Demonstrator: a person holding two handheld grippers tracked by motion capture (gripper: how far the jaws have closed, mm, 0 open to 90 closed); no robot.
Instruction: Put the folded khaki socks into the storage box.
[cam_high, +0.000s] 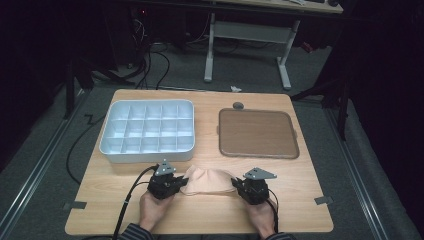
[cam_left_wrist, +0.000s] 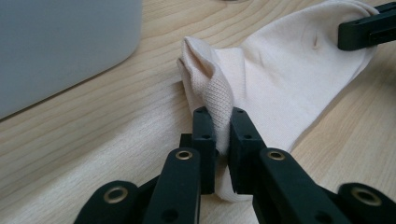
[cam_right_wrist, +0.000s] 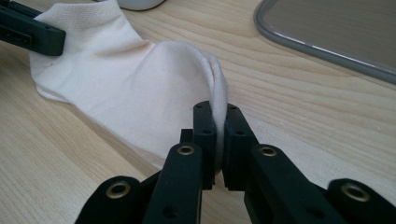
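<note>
A white compartment tray (cam_high: 147, 131) sits on the left half of the wooden worktop (cam_high: 205, 215), its grid of small cells bare as far as I can see from here. To its right, well apart, lies a brown flat board with a grey rim (cam_high: 258, 133), and just behind that a small dark round thing (cam_high: 238, 105) that I can't make out properly. Beyond the far edge there is grey floor, a bundle of cables and the white legs of another table.

The near strip of the worktop, in front of the tray and the board, is open wood, and that is where the work sits. The tray's front wall is close behind the left claw; the board's near rim is a little further from the right one. Toward the near edge there is only bare wood and the person's two hands.

A pale peach ankle sock (cam_high: 206, 180) lies stretched between the claws, near the front middle of the worktop. The left claw (cam_left_wrist: 223, 128) is clenched on the ribbed cuff end, fabric pinched up between its pads. The right claw (cam_right_wrist: 218, 128) is clenched on the opposite end, a fold of cloth squeezed tight. The middle of the sock rests on the wood.
</note>
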